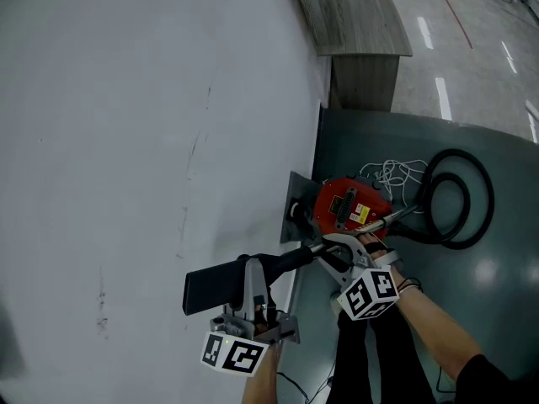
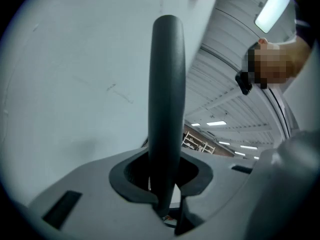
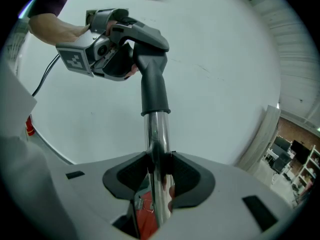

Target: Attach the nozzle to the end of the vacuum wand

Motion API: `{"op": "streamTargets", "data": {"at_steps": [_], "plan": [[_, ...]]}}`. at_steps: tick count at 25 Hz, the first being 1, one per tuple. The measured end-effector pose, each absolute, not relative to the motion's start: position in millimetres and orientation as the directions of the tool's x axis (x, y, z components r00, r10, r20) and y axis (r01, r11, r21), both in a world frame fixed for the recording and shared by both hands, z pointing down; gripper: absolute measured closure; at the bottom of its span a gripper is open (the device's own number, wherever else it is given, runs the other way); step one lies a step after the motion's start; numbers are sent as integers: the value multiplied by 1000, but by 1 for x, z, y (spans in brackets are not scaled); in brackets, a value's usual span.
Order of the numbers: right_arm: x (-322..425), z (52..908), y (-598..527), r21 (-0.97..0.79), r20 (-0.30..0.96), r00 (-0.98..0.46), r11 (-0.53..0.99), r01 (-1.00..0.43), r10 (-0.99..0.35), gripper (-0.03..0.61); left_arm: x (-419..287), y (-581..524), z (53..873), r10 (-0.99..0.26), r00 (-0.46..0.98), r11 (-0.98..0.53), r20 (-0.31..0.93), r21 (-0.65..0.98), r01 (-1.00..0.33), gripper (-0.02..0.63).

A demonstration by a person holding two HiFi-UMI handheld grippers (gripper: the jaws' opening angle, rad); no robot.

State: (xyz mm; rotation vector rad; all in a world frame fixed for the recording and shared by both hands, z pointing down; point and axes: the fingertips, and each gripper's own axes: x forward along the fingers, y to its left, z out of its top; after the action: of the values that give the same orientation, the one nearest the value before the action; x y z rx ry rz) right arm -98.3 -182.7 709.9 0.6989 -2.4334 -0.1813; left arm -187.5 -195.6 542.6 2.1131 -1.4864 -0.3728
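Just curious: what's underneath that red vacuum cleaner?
The vacuum cleaner sits on dark green floor; white cord lies beside it. Anything directly beneath its body is hidden.

Yellow label on red vacuum: print illegible

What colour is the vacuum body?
Red. The vacuum body shows best in the head view.

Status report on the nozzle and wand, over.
Left claw shut on nozzle. Right claw shut on wand. Nozzle collar sits over wand end. Hose coiled behind, out of the way.
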Motion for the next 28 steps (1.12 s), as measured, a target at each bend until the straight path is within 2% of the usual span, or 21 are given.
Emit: {"op": "streamTargets", "data": {"at_steps": [2,6,10,18,25,28], "plan": [[-99,710,-183,282,508,-687,854,-437,-519,425,-191,-195,545,-934,352,-253,59,586,-770,528],[-98,712,-184,291,507,-679,847,-445,-531,425,-178,-193,539,-926,374,-295,57,511,-807,528],[-99,710,-183,291,513,-678,850,-440,-527,426,-180,-204,545,-909,410,-306,74,549,-777,528],[-101,718,-180,288,523,-679,856,-428,-515,425,-185,-193,551,-946,323,-260,19,550,-794,528],[-101,716,-182,242,518,-692,862,-445,-503,419,-181,-197,553,-936,344,-266,70,498,-825,526],[-101,717,-182,210,511,-699,861,-462,-500,419,-177,-188,558,-928,358,-270,99,483,-833,490]]}}
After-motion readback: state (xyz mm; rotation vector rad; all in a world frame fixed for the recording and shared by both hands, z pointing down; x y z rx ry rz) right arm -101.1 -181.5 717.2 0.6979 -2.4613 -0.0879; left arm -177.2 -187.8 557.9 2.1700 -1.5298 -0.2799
